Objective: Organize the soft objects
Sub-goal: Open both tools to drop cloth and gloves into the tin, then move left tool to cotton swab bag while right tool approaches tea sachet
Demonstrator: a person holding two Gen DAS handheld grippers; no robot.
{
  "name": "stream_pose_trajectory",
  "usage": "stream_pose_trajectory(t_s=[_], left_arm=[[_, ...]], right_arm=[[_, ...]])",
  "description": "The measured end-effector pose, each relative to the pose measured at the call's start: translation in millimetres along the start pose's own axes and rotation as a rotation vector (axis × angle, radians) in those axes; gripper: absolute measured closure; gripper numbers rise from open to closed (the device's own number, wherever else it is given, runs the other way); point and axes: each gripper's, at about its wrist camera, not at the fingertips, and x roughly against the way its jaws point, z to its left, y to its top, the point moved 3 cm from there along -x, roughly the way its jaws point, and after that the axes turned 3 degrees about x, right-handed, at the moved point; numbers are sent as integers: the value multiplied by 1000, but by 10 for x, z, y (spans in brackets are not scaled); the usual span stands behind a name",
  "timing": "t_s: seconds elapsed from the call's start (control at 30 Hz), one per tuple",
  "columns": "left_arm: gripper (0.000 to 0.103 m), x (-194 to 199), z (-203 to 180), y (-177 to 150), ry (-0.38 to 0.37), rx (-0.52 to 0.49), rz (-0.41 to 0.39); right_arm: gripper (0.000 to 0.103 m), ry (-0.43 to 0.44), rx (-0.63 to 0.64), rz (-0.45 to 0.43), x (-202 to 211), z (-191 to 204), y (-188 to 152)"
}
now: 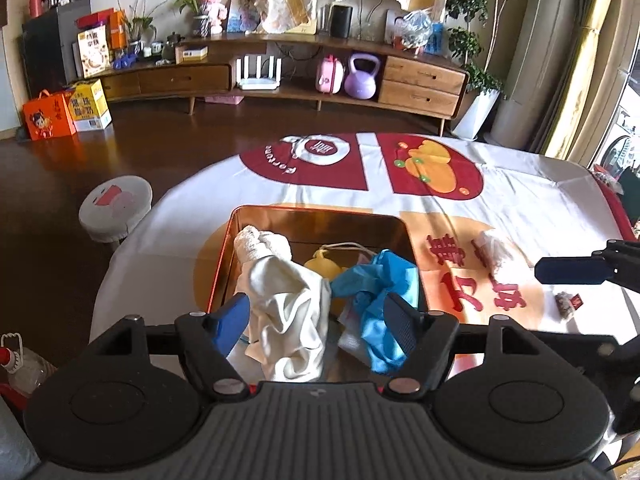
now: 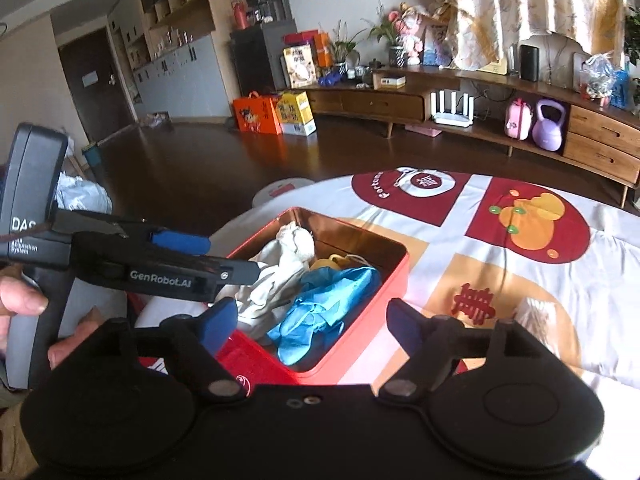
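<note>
A red tin box with a shiny inside stands on the table. In it lie a white cloth, a crumpled blue glove and a yellow item with a cord. My left gripper is open above the box's near edge, its fingers on either side of the cloth and glove. My right gripper is open over the box's near right corner; one blue finger shows in the left wrist view. A small white crumpled item lies on the table right of the box.
The round table has a white, red and orange printed cloth. A small dark packet lies near the right edge. A white stool stands left of the table. A wooden media cabinet runs along the far wall.
</note>
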Motion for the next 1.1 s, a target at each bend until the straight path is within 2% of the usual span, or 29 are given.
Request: stream_pose_trajectory(t_s=[0.13,0.5,0.83,0.97,1.1], left_arm=[[29,139,-122,-27,-18,-13,-18],[19,431,-569,-117,-76,-51,-53],[12,409,-989,-180,-128,-56,-53],[4,333,-1191,-187,-159,-63,-51],[4,222,-1375,-177,-171,-70,-54]], right_arm=[[16,-4,-20,-26,195,-49,-45],[0,-41,-77,-83,653,-207,-232],[0,-100,-94,-110,1012,-491,-476],[0,-143,-83,-112,1118,-622,-593],[0,-177,-84,-101,1178,-775,-724]])
